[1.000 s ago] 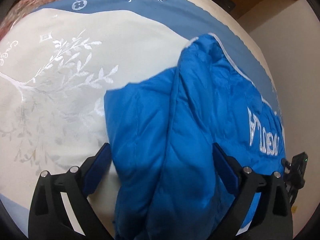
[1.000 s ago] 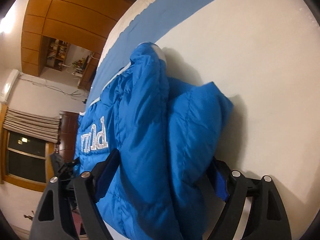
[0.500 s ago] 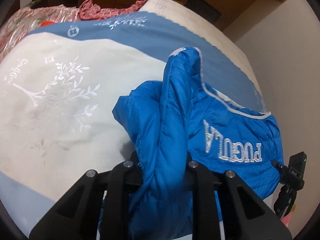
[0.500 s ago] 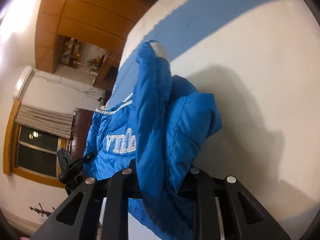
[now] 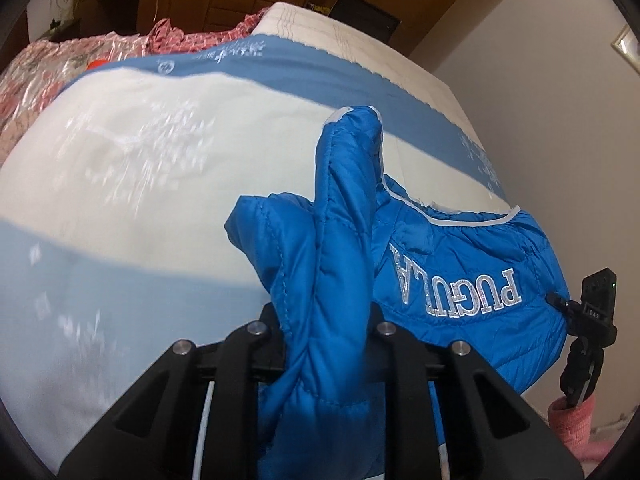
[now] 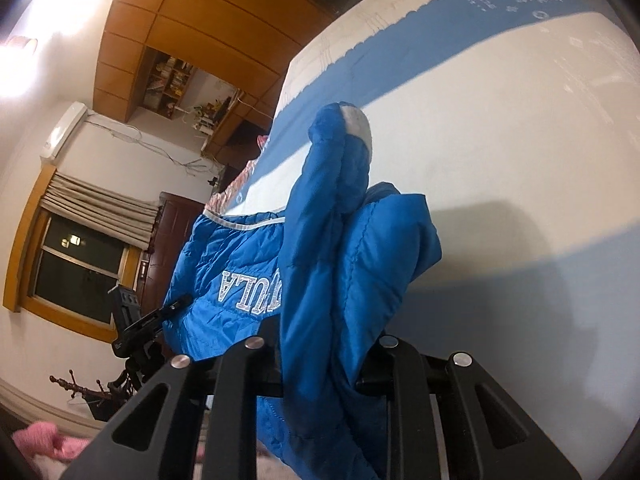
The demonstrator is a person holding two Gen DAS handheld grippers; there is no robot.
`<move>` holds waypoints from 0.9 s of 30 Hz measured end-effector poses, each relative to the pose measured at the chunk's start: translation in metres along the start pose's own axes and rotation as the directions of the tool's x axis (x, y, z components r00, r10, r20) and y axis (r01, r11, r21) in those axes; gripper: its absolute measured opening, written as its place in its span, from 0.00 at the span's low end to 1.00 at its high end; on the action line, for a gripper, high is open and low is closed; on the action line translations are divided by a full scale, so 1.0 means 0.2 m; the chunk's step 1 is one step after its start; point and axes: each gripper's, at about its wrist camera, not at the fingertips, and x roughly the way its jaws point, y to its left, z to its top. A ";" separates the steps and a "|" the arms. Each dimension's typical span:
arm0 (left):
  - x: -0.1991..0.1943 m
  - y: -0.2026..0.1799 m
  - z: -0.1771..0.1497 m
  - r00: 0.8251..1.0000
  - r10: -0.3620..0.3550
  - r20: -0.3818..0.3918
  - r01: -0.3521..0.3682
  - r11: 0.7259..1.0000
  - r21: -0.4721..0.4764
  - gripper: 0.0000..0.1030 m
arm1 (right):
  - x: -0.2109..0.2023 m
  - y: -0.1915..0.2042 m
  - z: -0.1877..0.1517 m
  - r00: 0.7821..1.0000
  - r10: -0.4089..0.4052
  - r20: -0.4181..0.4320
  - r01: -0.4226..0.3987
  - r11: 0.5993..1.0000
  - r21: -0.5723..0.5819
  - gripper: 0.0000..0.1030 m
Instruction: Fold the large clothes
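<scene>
Blue padded jacket (image 5: pixel 328 280) hangs bunched in my left gripper (image 5: pixel 326 332) and right gripper (image 6: pixel 320 344), both clenched; I should lift evenly over the bed (image 5: pixel 140 168).

A bed carries a cream bedspread (image 5: pixel 168 184) with blue bands and white branch and snowflake embroidery. A bare strip of quilted mattress (image 5: pixel 344 40) shows along the bed's far edge. Pink floral bedding (image 5: pixel 36 76) is bunched at the far left corner, with a small orange-red item (image 5: pixel 95 64) lying in it. Wooden panelled cabinets (image 6: pixel 200 12) stand beyond the far edge, with an open shelf niche (image 6: pixel 166 80) holding small items. A wall air conditioner (image 6: pixel 64 128) hangs above a curtained window (image 6: pixel 80 268) in a wooden frame. A dark wooden door (image 6: pixel 176 224) stands beside the window.
</scene>
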 end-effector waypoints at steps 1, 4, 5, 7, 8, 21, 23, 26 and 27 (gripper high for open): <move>-0.02 0.01 -0.07 1.000 0.007 -0.013 -0.007 1.000 0.001 0.18 | -0.01 0.00 -0.07 1.000 -0.011 -0.007 0.011 1.000 0.005 0.20; 0.00 0.07 -0.21 0.999 0.021 -0.042 -0.021 1.000 -0.002 0.19 | -0.01 -0.01 -0.21 0.998 -0.049 -0.026 0.050 0.999 0.013 0.20; 0.02 0.08 -0.25 0.998 0.035 -0.051 -0.035 0.999 0.007 0.19 | 0.00 -0.03 -0.25 0.997 -0.068 -0.033 0.069 0.998 0.014 0.20; 0.08 0.11 -0.32 0.995 0.069 -0.071 -0.068 0.998 0.016 0.21 | 0.05 -0.06 -0.31 0.993 -0.107 -0.046 0.108 0.994 0.024 0.21; 0.12 0.13 -0.34 0.993 0.088 -0.077 -0.087 0.996 0.022 0.22 | 0.07 -0.09 -0.32 0.991 -0.124 -0.052 0.126 0.991 0.037 0.21; 0.35 0.36 -0.50 0.996 0.072 -0.060 -0.069 0.996 0.053 0.53 | 0.31 -0.49 -0.46 0.988 -0.148 -0.046 0.155 0.964 0.216 0.28; 0.37 0.37 -0.50 0.996 0.067 -0.057 -0.064 0.997 0.053 0.54 | 0.32 -0.50 -0.48 0.987 -0.157 -0.032 0.161 0.963 0.215 0.29; 0.37 0.36 -0.51 0.996 0.076 -0.039 -0.073 0.994 0.083 0.56 | 0.32 -0.52 -0.53 0.989 -0.149 0.002 0.144 0.960 0.239 0.30; 0.37 0.36 -0.52 0.997 0.073 -0.035 -0.070 0.994 0.084 0.57 | 0.32 -0.53 -0.55 0.989 -0.151 0.011 0.144 0.960 0.240 0.31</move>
